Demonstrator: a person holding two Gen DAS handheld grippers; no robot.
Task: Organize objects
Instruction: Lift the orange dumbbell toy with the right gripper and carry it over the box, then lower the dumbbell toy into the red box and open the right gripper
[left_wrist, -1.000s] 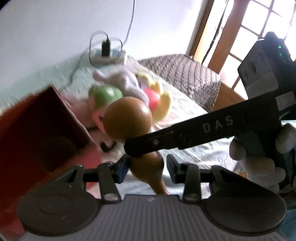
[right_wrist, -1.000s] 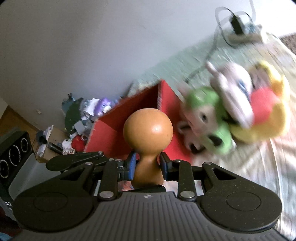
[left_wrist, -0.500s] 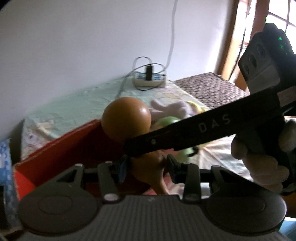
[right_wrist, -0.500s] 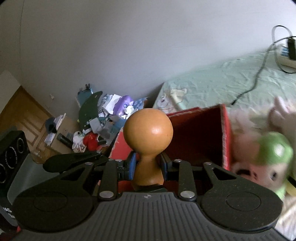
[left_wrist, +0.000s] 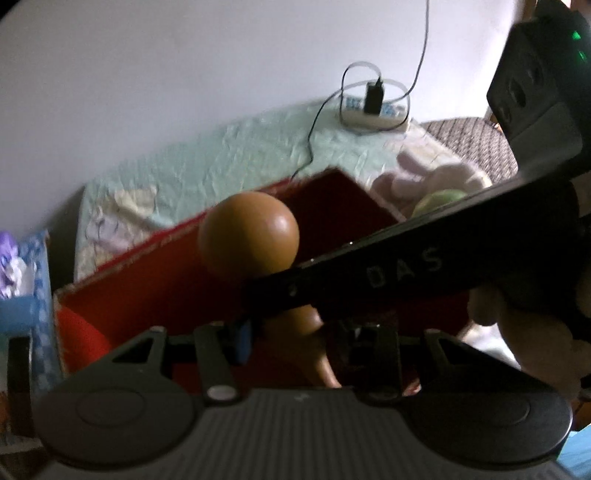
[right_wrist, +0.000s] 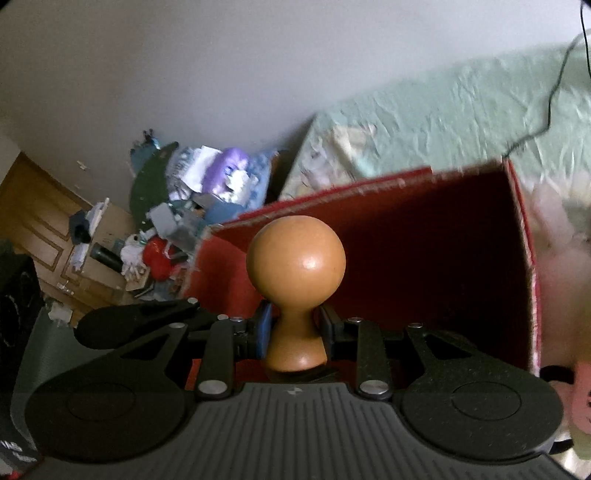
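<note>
The wooden maraca (right_wrist: 295, 291) sits upright at the centre of the right wrist view, its round head up and its narrow neck pinched between the pads of the right gripper (right_wrist: 295, 334) — the grip low on the neck probably keeps the heavy head from swinging. In the left wrist view the same maraca shows its head at about 11 o'clock from the left gripper (left_wrist: 291, 341), whose fingers stand on either side of the handle; the right gripper's dark arm crosses in front and hides the contact, so whether the left tongs are pressing the handle or merely flanking it cannot be told. Directly behind the maraca, from 12 to 3 o'clock in the right wrist view, stands the open red box (right_wrist: 424, 177), its dark inside facing the cameras — the toy appears to be held over or just before its opening, which suggests the box is where it is meant to go. Whether the maraca is already past the rim is unclear. At 3 o'clock, just beside the box's right wall, lie blurred plush toys (left_wrist: 439, 177), likely waiting their turn. Beyond the box stretches the pale green bedsheet (right_wrist: 461, 110), with a power strip (left_wrist: 373, 110) and its cable at 1 o'clock in the left wrist view. A heap of clutter (right_wrist: 177, 214) fills 10 o'clock off the bed.
</note>
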